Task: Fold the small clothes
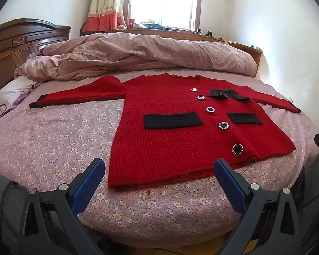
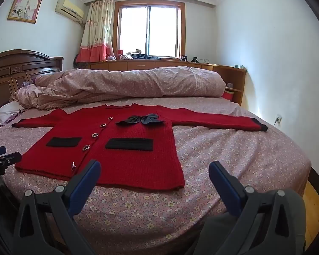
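A small red knitted cardigan (image 1: 170, 136) (image 2: 127, 155) lies flat and face up on the flowered bedsheet, both sleeves spread out sideways. It has black cuffs, two black pocket bands, a row of round buttons and a black bow (image 1: 223, 93) (image 2: 140, 120) near the neck. My left gripper (image 1: 159, 167) hovers open just short of the cardigan's hem, nothing between its blue pads. My right gripper (image 2: 154, 169) is open too, over the hem's right part, empty. The left gripper (image 2: 4, 157) also shows at the left edge of the right wrist view.
A rolled pink quilt (image 1: 138, 55) (image 2: 127, 82) lies across the bed behind the cardigan. A dark wooden headboard (image 1: 14, 42) stands at the left, with pillows below it. Low wooden cabinets (image 2: 159, 64) run under the window. The bed's near edge (image 2: 159, 229) drops off just ahead of me.
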Demonstrator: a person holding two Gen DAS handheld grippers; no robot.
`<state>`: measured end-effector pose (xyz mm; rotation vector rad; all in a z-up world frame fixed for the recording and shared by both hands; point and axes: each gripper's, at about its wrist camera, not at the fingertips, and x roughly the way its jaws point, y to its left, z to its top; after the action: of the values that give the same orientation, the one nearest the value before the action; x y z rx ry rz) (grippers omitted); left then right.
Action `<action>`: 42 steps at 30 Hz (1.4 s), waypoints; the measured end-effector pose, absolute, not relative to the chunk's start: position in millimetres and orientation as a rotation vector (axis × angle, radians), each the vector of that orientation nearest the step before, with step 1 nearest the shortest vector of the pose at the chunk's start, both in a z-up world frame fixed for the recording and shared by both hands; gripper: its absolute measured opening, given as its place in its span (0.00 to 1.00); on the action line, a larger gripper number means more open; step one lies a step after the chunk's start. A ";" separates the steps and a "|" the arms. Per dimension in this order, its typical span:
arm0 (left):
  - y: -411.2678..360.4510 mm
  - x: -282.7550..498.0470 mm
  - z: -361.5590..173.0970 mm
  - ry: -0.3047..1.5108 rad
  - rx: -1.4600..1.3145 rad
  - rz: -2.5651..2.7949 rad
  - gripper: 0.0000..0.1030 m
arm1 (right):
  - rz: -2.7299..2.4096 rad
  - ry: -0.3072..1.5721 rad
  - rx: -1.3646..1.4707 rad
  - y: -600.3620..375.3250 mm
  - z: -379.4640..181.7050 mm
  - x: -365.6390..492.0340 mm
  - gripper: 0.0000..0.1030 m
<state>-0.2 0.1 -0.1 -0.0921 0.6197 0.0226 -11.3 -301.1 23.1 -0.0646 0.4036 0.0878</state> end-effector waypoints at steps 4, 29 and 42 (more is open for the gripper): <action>-0.2 -1.0 0.2 0.621 -0.091 0.019 0.96 | 0.088 0.405 -0.063 -301.5 24.8 -12.7 1.00; -1.8 -1.4 2.3 0.631 -0.095 0.013 0.96 | 0.095 0.430 -0.064 -299.8 20.5 -7.9 1.00; 1.1 -0.1 2.2 0.627 -0.104 0.025 0.96 | 0.103 0.431 -0.055 -298.6 19.3 -9.2 1.00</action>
<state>-0.1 1.1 2.2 -0.1039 0.6269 0.0247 -9.2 -298.6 19.3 -0.0549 0.4309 0.1029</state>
